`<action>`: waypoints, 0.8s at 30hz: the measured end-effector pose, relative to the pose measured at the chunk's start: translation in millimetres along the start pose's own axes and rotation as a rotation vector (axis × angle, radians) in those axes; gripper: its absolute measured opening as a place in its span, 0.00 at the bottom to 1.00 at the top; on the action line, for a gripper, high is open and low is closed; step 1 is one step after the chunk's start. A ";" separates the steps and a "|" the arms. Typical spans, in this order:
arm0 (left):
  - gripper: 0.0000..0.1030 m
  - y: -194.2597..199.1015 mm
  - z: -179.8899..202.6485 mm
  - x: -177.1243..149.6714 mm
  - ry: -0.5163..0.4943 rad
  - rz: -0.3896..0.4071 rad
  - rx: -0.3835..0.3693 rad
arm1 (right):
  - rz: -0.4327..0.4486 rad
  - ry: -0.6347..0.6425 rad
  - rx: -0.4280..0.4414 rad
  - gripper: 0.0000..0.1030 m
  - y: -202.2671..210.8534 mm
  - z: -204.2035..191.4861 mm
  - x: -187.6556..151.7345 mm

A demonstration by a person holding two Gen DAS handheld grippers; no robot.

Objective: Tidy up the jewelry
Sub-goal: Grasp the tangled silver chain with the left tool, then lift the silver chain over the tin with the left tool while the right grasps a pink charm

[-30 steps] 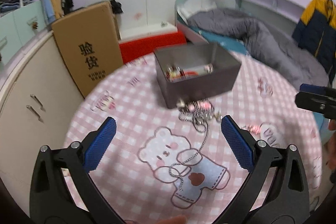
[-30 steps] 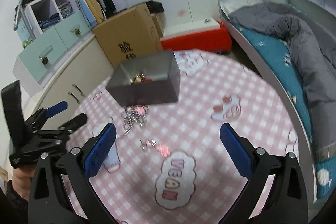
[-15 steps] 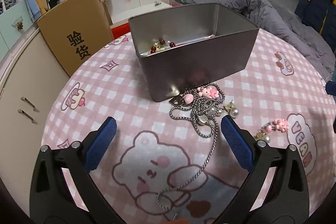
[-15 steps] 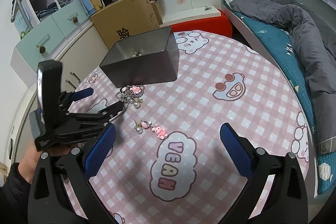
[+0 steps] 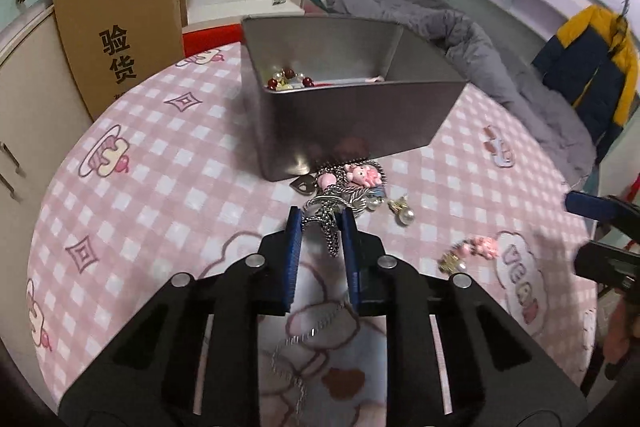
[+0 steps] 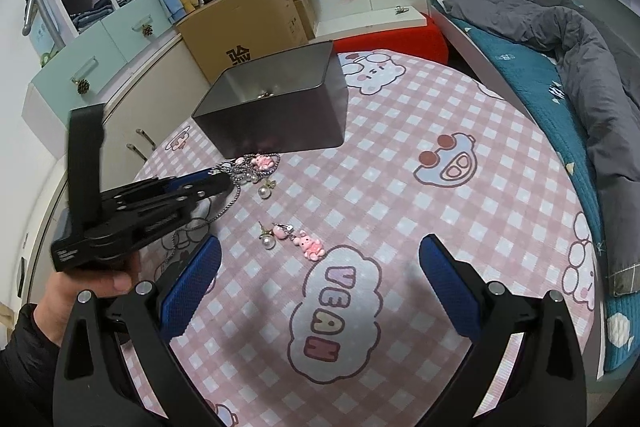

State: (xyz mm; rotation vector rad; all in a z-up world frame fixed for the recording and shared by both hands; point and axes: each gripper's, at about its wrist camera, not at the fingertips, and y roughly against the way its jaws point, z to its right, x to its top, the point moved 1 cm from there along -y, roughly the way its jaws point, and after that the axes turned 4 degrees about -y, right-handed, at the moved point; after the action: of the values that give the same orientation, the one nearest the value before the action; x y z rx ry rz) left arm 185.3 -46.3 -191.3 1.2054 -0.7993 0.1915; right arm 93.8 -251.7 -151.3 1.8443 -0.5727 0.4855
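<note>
While the left gripper (image 5: pixel 320 217) reaches in from the left edge of the round table (image 6: pixel 460 227), its blue pads are closing around the silver chain (image 5: pixel 330 227) that trails toward the camera over the pink checked cloth; the chain runs between the pads, though whether they already pinch it cannot be told. Seen from the right wrist, a hand (image 6: pixel 86 285) in a dark sleeve carries that gripper low, its tips at the near edge of the jewelry tangle (image 5: pixel 352 187). Just beyond the tips, the tangle of chain, a heart charm, pearls and a pink bear charm lies against the front wall of the grey metal box (image 5: pixel 352 123), which stands open-topped near the far side of the table with red beads and pearls in its left corner. Right of the tangle, a pearl earring (image 5: pixel 404 211) lies alone on the cloth. Further right and nearer, a pair of pink bear earrings (image 6: pixel 290 237) rests just above the printed cloud with letters. At the right, the right gripper (image 6: pixel 320 287) hangs above that cloud with its jaws spread wide and nothing between them.
</note>
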 end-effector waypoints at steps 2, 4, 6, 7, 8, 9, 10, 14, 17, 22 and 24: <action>0.19 15.6 -1.6 -2.9 0.013 0.024 -0.007 | -0.006 0.004 0.003 0.93 -3.0 -2.8 1.5; 0.19 31.2 -4.8 -4.7 0.018 0.056 -0.010 | -0.010 0.013 0.011 0.93 -6.9 -6.9 2.2; 0.19 48.8 -8.3 -8.8 0.024 0.085 -0.008 | -0.015 0.034 0.014 0.93 -12.4 -13.5 4.5; 0.19 55.2 -9.9 -10.0 0.026 0.095 -0.004 | -0.016 0.045 0.014 0.93 -14.5 -16.7 6.1; 0.19 62.7 -11.9 -12.3 0.029 0.104 0.003 | -0.019 0.066 0.017 0.93 -19.3 -21.3 8.1; 0.19 70.4 -14.0 -14.7 0.034 0.114 0.008 | -0.028 0.088 0.019 0.93 -26.9 -27.0 11.0; 0.19 76.9 -17.4 -15.6 0.039 0.123 0.007 | -0.035 0.103 0.018 0.93 -32.7 -30.6 13.4; 0.19 96.2 -22.0 -17.5 0.038 0.155 0.013 | -0.073 0.170 0.013 0.83 -60.1 -46.0 17.5; 0.19 108.7 -25.7 -17.0 0.048 0.184 0.015 | -0.086 0.203 0.000 0.73 -74.6 -52.5 18.2; 0.19 135.5 -23.0 -9.3 0.032 0.249 0.000 | -0.092 0.199 -0.017 0.51 -93.9 -54.3 24.1; 0.19 144.1 -19.7 -5.9 0.009 0.270 -0.007 | -0.087 0.211 -0.026 0.51 -97.3 -58.0 23.8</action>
State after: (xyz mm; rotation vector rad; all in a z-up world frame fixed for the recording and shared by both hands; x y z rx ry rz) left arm 113.2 27.3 -88.4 1.0869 -0.9527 0.4142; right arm 167.7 -172.1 -191.4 1.7586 -0.3528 0.6021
